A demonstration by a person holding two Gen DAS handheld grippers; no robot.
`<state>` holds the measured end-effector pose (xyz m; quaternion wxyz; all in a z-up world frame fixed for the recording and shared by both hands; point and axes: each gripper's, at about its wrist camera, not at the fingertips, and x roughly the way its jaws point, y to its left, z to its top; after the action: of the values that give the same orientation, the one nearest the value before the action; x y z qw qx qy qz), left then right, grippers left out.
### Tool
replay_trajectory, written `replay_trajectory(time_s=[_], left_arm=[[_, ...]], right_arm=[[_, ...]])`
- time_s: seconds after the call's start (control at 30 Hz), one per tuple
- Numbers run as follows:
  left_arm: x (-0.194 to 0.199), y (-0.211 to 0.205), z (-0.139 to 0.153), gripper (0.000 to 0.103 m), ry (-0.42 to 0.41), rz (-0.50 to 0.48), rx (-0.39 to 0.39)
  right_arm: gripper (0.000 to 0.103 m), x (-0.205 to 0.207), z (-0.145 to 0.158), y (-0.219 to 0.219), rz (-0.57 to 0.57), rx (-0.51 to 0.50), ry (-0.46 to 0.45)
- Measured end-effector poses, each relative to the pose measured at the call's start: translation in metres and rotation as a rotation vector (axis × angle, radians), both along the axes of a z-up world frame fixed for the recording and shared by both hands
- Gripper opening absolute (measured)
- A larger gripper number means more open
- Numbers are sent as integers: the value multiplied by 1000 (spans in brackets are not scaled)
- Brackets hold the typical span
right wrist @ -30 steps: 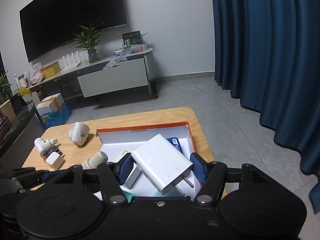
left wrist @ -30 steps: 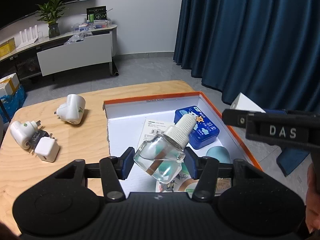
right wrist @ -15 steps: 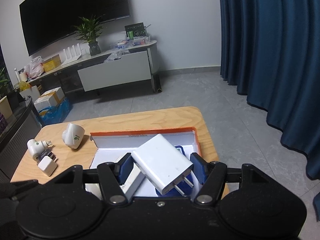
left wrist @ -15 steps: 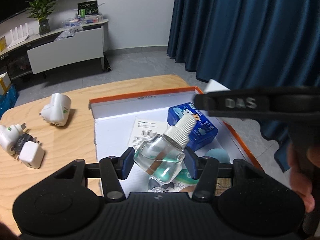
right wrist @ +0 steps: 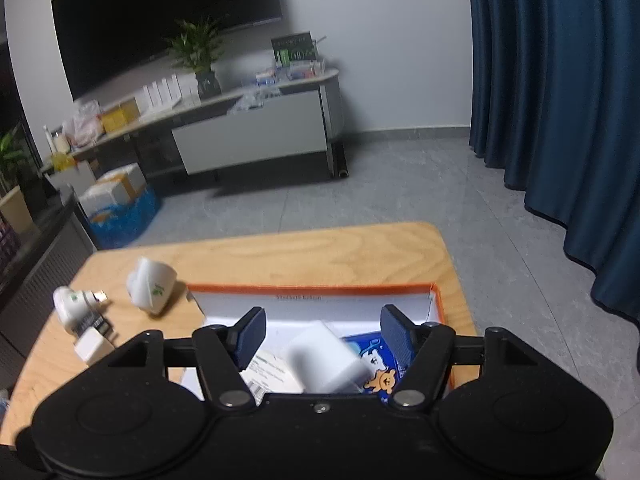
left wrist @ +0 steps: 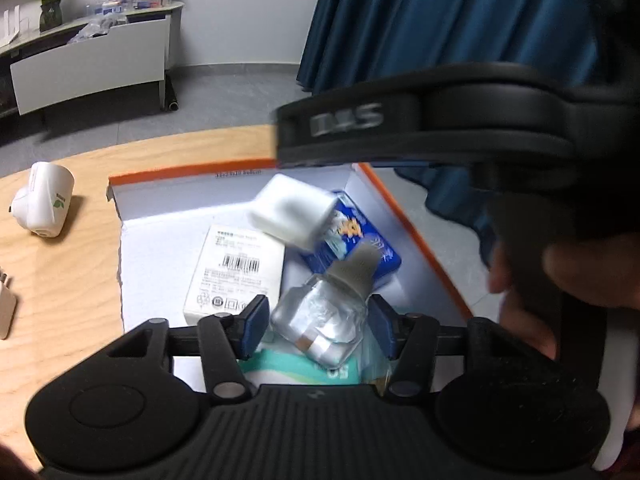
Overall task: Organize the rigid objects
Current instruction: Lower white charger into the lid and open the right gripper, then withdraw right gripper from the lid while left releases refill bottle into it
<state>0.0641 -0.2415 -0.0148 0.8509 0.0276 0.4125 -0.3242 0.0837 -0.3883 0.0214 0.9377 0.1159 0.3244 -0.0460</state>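
Note:
My left gripper (left wrist: 318,326) is open over the orange-rimmed box (left wrist: 180,170). The clear bottle (left wrist: 324,316) with a white cap is blurred between its jaws and touches neither pad. My right gripper (right wrist: 322,334) is open above the same box (right wrist: 312,289). The white charger (right wrist: 326,356) is blurred below its jaws, over the blue tin (right wrist: 376,364). The charger also shows in the left wrist view (left wrist: 292,214), above the blue tin (left wrist: 356,240). A white carton (left wrist: 236,272) lies in the box.
On the wooden table (right wrist: 320,252) left of the box lie a white plug-in device (right wrist: 152,286), a second one (right wrist: 72,306) and a small white cube adapter (right wrist: 92,346). The right gripper's body (left wrist: 440,120) hangs over the box's far right corner.
Both grippers have opened. The bottle has left the left jaws and the charger has left the right jaws; both are blurred and dropping into the box. The right gripper moved over the box.

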Motion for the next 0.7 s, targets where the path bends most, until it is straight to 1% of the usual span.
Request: replay_trajectory(time_s=[0.03,0.2,0.23,0.33,0.47,0.53,0.7], left_arm=[[-1,1,2,72,-10,0,-5],[-8,12,9,72,-18,24,-34],[-10,15,11,74,-21,34,-33],[-12,24,16,80,-38,72,-21],[-12,37,22,82,-48,121,-5],[-15,45,25,86,-54,155,1],[-11,68,32,89,-61,233,22]], right_arm=[[77,-4,3,-2,-8,-7,-10],[77,-22,15,-5,-35,-12,-46],[77,-25,17,-4,-35,-19,-51],[77,-33,20,1,-47,-42,-56],[80,-39,23,10,-49,-37,-60],[80,-41,24,16,-44,-45,-57],[80,-43,24,32,-18,-41,-49]])
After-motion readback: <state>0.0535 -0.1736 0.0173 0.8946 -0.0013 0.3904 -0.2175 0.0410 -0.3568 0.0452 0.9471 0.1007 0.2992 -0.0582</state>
